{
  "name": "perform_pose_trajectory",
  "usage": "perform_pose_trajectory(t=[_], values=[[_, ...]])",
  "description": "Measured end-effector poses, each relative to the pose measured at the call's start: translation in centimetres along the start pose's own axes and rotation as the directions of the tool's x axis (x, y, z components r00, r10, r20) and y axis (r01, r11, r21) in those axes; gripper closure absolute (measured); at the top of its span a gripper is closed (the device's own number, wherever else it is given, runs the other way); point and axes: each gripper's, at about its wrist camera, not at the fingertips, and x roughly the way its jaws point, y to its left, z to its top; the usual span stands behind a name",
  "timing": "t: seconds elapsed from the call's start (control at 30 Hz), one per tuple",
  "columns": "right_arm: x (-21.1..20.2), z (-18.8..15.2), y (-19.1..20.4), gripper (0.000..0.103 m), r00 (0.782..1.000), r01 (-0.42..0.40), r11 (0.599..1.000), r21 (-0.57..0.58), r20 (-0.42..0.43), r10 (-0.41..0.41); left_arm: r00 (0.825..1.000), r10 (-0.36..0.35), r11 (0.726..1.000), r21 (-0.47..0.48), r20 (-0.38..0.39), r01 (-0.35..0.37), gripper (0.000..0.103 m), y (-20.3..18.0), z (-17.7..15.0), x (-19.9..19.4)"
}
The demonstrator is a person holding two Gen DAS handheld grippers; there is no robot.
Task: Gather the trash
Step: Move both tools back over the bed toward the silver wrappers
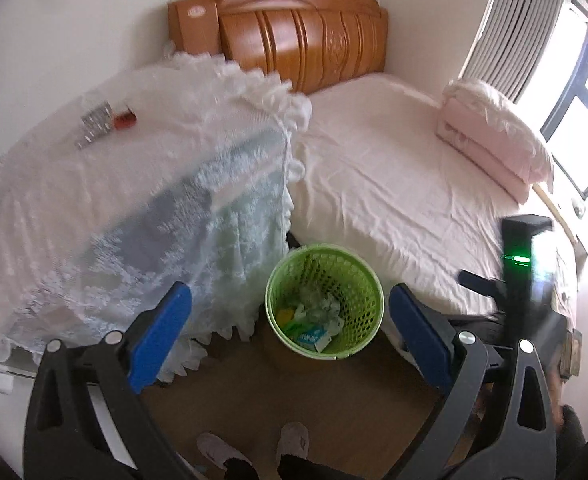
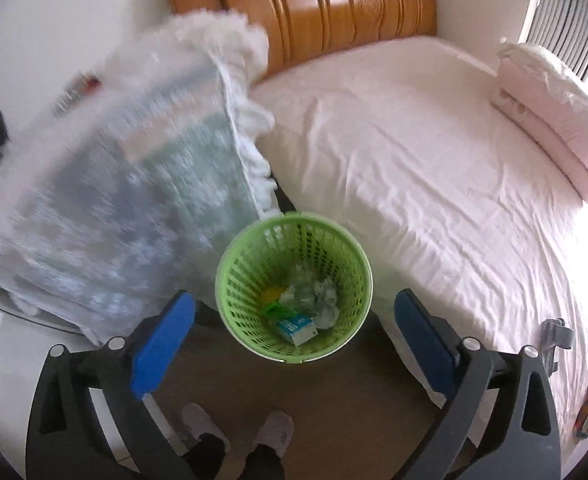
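Note:
A green mesh waste basket (image 1: 325, 300) stands on the wood floor between the bed and a lace-covered table; it also shows in the right wrist view (image 2: 294, 292). Inside lie crumpled paper (image 2: 320, 296), a small blue-and-white carton (image 2: 297, 328) and green and yellow scraps. My left gripper (image 1: 290, 320) is open and empty, above and in front of the basket. My right gripper (image 2: 294, 328) is open and empty, held over the basket. On the table top lie a silver blister pack (image 1: 94, 124) and a small red item (image 1: 124, 120).
A lace cloth (image 1: 114, 200) drapes the table at left. The bed (image 1: 394, 180) with pink sheet fills the right, with a folded pink quilt (image 1: 494, 136) near the window and a wooden headboard (image 1: 286, 36) behind. The person's feet (image 1: 254, 448) stand below.

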Motion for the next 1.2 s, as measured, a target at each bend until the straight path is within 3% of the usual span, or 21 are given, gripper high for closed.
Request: perform_pose_trajectory(t=[0.23, 0.43, 0.7, 0.8, 0.9, 1.1, 1.2], values=[[-7.8, 3.1, 0.7, 0.003, 0.989, -0.072, 0.997, -0.012, 0.128, 0.073, 0.996, 0.037, 0.999, -0.02, 0.084, -0.036, 0.008, 0.8, 2.7, -3.5], [-8.8, 6.2, 3.1, 0.003, 0.975, -0.136, 0.991, -0.016, 0.176, 0.136, 0.987, 0.089, 0.995, -0.066, 0.133, -0.081, 0.008, 5.8, 5.4, -4.4], [-5.0, 12.7, 10.6, 0.003, 0.969, -0.165, 0.985, -0.046, 0.176, 0.171, 0.977, 0.164, 0.986, -0.066, 0.135, -0.156, 0.008, 17.8, 10.4, -0.8], [-3.1, 15.5, 13.6, 0.003, 0.968, -0.186, 0.982, -0.028, 0.168, 0.188, 0.982, 0.151, 0.988, -0.055, 0.109, -0.146, 0.008, 22.5, 12.9, 1.6], [-0.4, 18.6, 17.0, 0.003, 0.97, -0.188, 0.982, -0.018, 0.153, 0.189, 0.988, 0.137, 0.991, -0.011, 0.074, -0.136, 0.008, 26.9, 15.4, 5.0], [5.0, 23.3, 22.5, 0.003, 0.971, -0.216, 0.976, -0.03, 0.096, 0.218, 0.995, 0.097, 0.994, 0.045, 0.038, -0.099, 0.008, 32.3, 18.2, 9.9], [6.8, 24.8, 24.1, 0.003, 0.974, -0.216, 0.976, -0.031, 0.068, 0.218, 0.996, 0.091, 0.981, 0.167, 0.024, -0.094, 0.008, 34.0, 19.5, 13.1]])
